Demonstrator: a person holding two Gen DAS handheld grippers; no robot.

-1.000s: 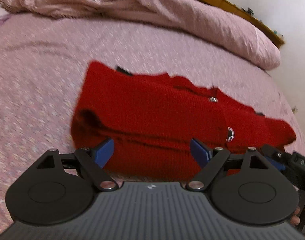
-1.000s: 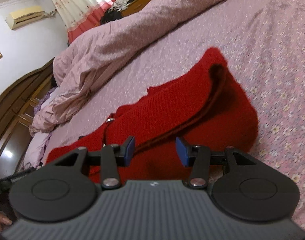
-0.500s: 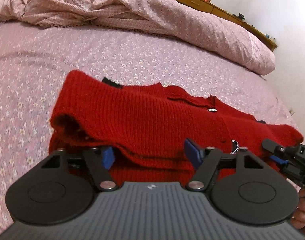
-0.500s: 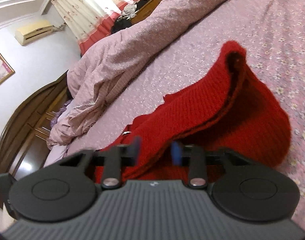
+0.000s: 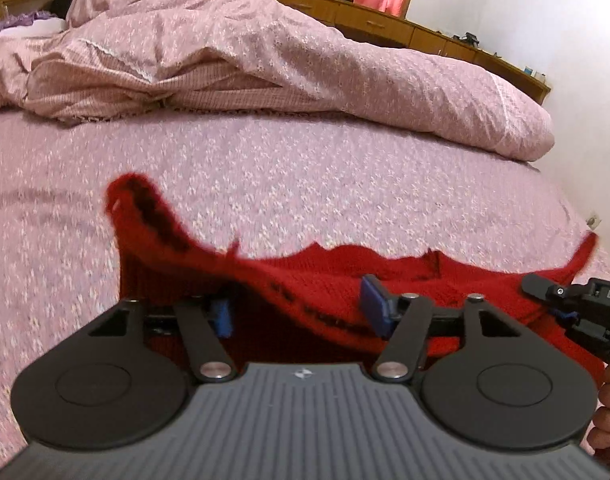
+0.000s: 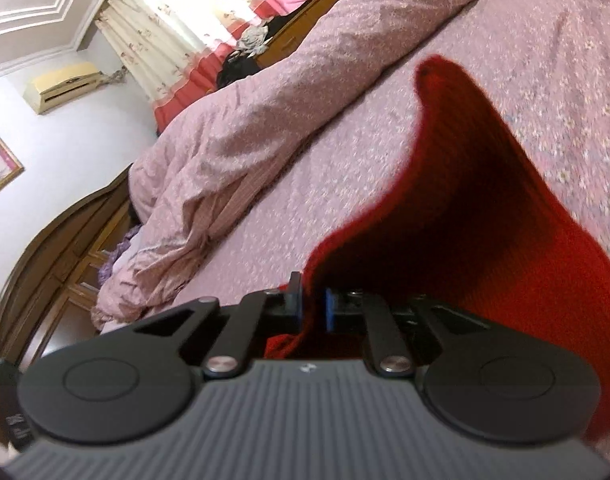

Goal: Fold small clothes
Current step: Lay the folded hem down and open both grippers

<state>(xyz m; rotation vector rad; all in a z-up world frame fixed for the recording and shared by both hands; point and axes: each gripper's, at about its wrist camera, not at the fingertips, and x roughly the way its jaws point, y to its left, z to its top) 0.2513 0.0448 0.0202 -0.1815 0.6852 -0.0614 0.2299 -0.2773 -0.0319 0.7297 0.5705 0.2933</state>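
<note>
Your right gripper [image 6: 312, 309] pinches the red sweater's [image 6: 485, 216] edge, jaws just closed; your left gripper [image 5: 301, 312] is spread, knit draped between its fingers.

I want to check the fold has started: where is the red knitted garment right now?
The red knitted garment lies on the pink bedspread just ahead of both grippers, below the rumpled duvet; the right gripper pinches its edge.

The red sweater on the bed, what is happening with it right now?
A person is folding the red sweater on the pink bedspread with two handheld grippers. The right gripper has just closed and pinches one edge of the knit, lifting it. The left gripper stands open with the raised hem between its fingers, not clamped.
</note>
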